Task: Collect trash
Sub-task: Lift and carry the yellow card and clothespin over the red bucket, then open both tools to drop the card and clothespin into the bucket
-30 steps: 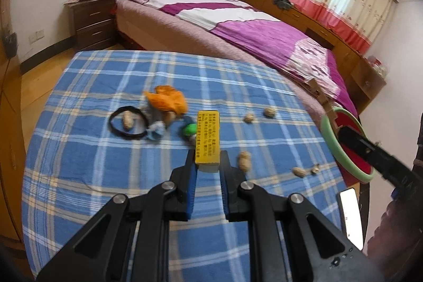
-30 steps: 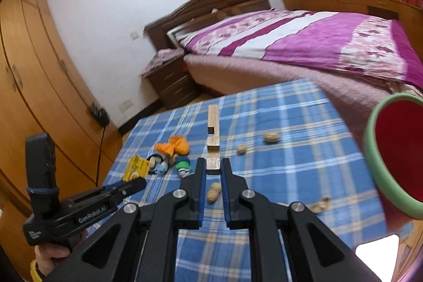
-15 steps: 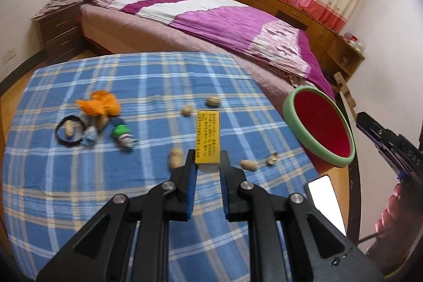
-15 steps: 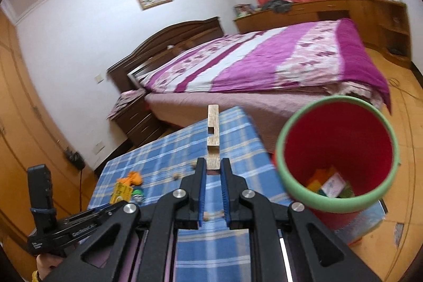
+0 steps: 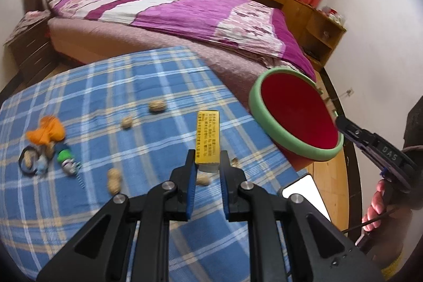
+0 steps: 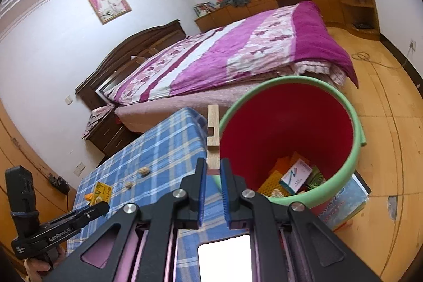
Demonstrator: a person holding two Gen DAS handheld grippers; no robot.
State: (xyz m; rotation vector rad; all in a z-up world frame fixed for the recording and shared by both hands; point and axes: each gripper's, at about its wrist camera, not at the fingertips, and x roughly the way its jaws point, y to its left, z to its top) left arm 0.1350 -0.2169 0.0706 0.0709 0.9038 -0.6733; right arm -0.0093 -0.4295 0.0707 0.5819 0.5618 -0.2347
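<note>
My left gripper (image 5: 207, 159) is shut on a yellow box (image 5: 208, 139) and holds it above the blue plaid table (image 5: 132, 97), left of the red bin with a green rim (image 5: 296, 115). My right gripper (image 6: 213, 168) is shut on a notched wooden piece (image 6: 213, 135) held at the near left rim of the bin (image 6: 288, 139). The bin holds several packets and boxes (image 6: 294, 176). Peanuts (image 5: 114, 180), a walnut (image 5: 157, 105), an orange scrap (image 5: 46, 133) and a black ring (image 5: 27, 163) lie on the table.
A bed with a purple cover (image 5: 185, 9) stands behind the table. A nightstand (image 5: 26, 44) is at the left. The bin stands on a book (image 6: 343, 202) on the wooden floor (image 6: 391, 136). A green and white toy (image 5: 66, 160) lies near the ring.
Both grippers have swung right toward the bin, each keeping its object. The right gripper now looks down into the bin; the left has come closer to the table's right edge.
</note>
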